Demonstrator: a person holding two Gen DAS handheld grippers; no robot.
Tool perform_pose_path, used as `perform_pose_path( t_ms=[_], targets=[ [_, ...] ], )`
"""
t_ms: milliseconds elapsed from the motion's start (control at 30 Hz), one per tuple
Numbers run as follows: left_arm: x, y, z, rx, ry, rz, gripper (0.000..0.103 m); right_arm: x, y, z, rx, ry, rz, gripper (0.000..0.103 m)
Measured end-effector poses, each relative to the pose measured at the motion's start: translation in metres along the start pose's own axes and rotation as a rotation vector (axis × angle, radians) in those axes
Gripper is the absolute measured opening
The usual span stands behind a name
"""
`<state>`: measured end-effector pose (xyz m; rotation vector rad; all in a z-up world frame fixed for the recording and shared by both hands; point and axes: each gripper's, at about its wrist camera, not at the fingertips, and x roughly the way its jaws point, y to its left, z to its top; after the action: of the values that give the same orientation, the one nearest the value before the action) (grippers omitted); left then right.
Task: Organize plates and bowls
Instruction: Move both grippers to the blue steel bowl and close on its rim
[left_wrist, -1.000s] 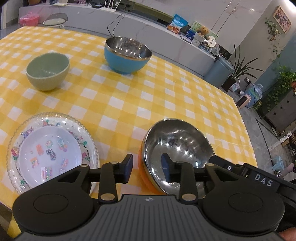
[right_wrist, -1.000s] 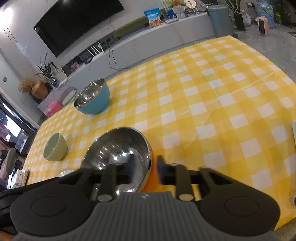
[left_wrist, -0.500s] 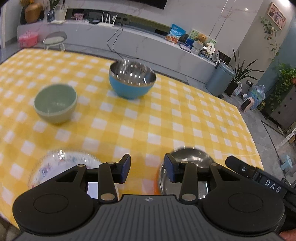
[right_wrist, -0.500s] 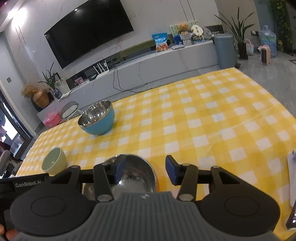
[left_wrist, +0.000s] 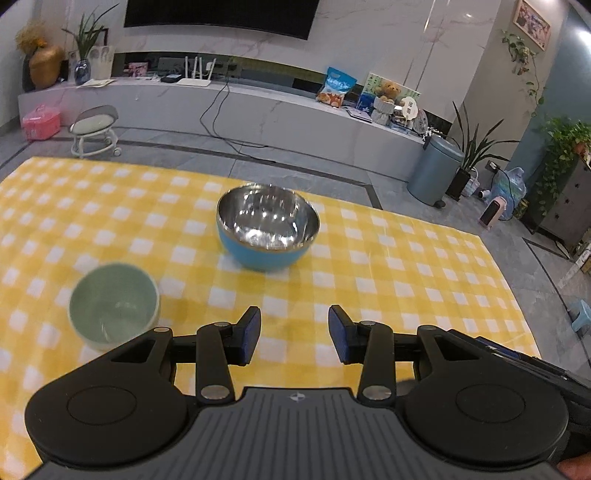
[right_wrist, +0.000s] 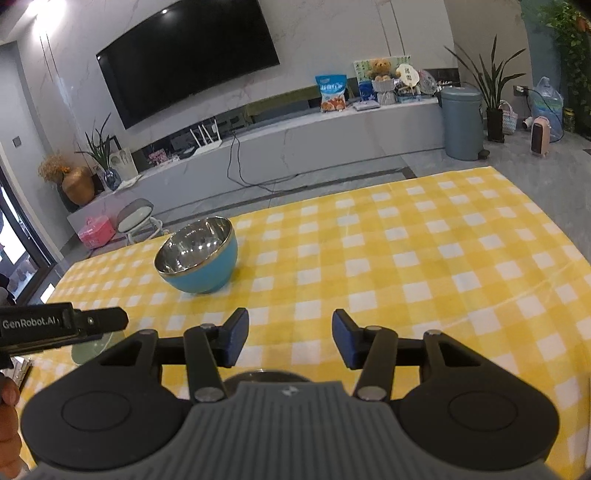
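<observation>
A blue bowl with a steel inside (left_wrist: 267, 227) stands on the yellow checked tablecloth (left_wrist: 406, 280), ahead of both grippers; it also shows in the right wrist view (right_wrist: 197, 254). A pale green bowl (left_wrist: 113, 304) stands to the front left. My left gripper (left_wrist: 294, 334) is open and empty above the cloth. My right gripper (right_wrist: 290, 339) is open and empty; a steel bowl rim (right_wrist: 264, 376) shows just under it, mostly hidden by the gripper body. The left gripper body (right_wrist: 62, 325) sits at the left edge of the right wrist view.
The table's far edge (left_wrist: 207, 173) and right edge (left_wrist: 517, 295) border grey floor. Beyond stand a small stool (left_wrist: 95, 129), a long TV bench (left_wrist: 258, 110) and a grey bin (left_wrist: 434, 170).
Both grippers have lifted and tilted up. My right gripper let go of the orange steel bowl and opened. The patterned plate and the orange bowl dropped out of the left view.
</observation>
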<state>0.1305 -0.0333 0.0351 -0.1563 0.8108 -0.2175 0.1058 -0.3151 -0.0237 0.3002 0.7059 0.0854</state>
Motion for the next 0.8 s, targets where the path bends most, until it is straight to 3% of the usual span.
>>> perform_pose_path(
  t_ms=[200,400,433,533,800],
  targets=[
    [0.022,0.014,0.026,0.016,0.001,0.028,0.047,0.033,0.016,0.022,0.002,0.052,0.013,0.05],
    [0.053,0.038,0.057,-0.068,0.002,0.073,0.05,0.071,0.033,0.049,0.067,0.096,0.021,0.05],
    [0.059,0.04,0.061,-0.068,0.002,0.09,0.051,0.079,0.038,0.054,0.076,0.103,0.016,0.052],
    [0.076,0.047,0.069,-0.054,0.009,0.117,0.054,0.097,0.048,0.063,0.098,0.103,-0.008,0.068],
    [0.121,0.058,0.079,-0.031,0.055,0.146,0.055,0.147,0.071,0.075,0.093,0.148,-0.041,0.066]
  ],
)
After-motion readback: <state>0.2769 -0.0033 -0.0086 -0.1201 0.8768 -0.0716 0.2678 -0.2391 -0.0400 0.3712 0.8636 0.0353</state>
